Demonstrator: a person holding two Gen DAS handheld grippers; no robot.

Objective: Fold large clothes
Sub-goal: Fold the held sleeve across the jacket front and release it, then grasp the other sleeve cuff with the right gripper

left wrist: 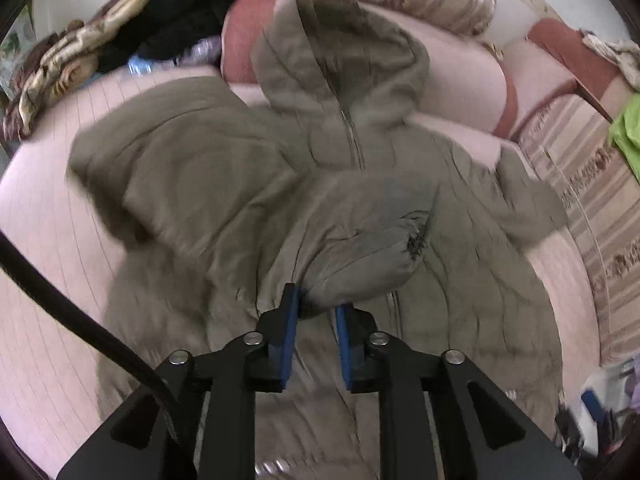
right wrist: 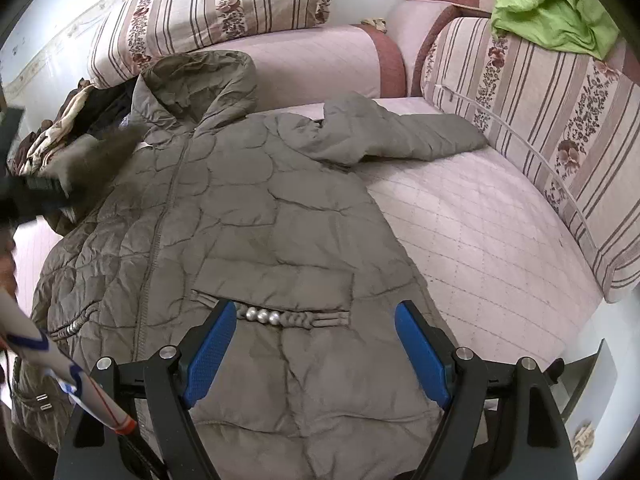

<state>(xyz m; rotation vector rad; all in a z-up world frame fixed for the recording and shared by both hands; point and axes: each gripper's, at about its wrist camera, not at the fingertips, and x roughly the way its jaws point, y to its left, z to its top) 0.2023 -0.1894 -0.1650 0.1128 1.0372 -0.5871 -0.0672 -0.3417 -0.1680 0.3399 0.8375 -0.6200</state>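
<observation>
Lying face up across a pale pink quilted sofa seat (right wrist: 480,232), a large olive-grey padded coat (right wrist: 248,216) takes up most of the cushion. Its surface is stitched in wavy, scale-like quilting. A zip (right wrist: 168,200) runs down the front, closed as far as I can see. The hood (right wrist: 196,84) rests against the base of the sofa back, propped slightly up. A flap pocket sits low on the front, trimmed with a braided band and a few pearl-like beads (right wrist: 262,315).

One sleeve (right wrist: 400,132) is stretched out flat on the seat toward the striped floral cushion (right wrist: 540,128) at the side. The other sleeve (left wrist: 360,240) is brought across the chest; its gathered cuff (left wrist: 416,240) lies over the zip line.

Left gripper (left wrist: 316,308): blue pads nearly together, a narrow gap between them, the edge of the folded sleeve sitting in that gap. Whether the pads press the fabric I cannot tell; the picture is smeared with motion.

Right gripper (right wrist: 314,316): fingers spread wide, holding nothing, poised above the lower front of the coat near the pocket.

Around it: a second striped cushion (right wrist: 208,12) on the sofa back, a bright green cloth (right wrist: 548,8) in the corner, and a heap of dark and patterned clothes (left wrist: 100,44) at the far end of the seat.
</observation>
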